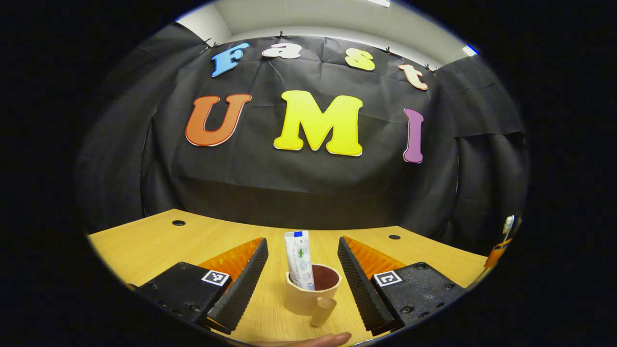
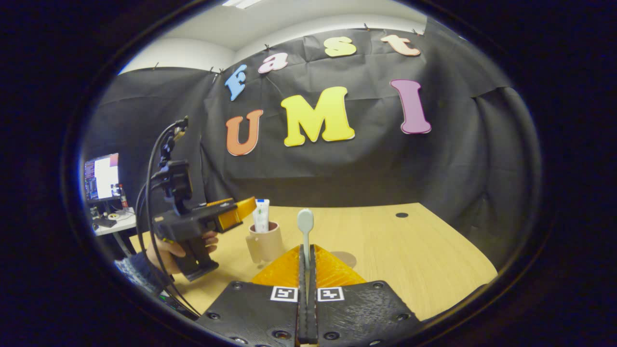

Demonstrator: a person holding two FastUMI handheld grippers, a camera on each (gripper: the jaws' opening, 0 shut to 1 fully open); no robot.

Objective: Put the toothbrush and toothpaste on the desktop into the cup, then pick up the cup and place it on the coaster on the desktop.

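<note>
I can read no words or numbers on anything here. The print on the toothpaste (image 1: 299, 260) is too small to make out. My finger blocks carry only square coded markers (image 2: 283, 293).

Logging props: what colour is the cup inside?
Dark reddish-brown inside the cup, clearest in the left gripper view.

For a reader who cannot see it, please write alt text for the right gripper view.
The right gripper holds a toothbrush upright between its shut fingers above a wooden desk. To the left, the left gripper hovers beside a cup containing toothpaste.
</note>
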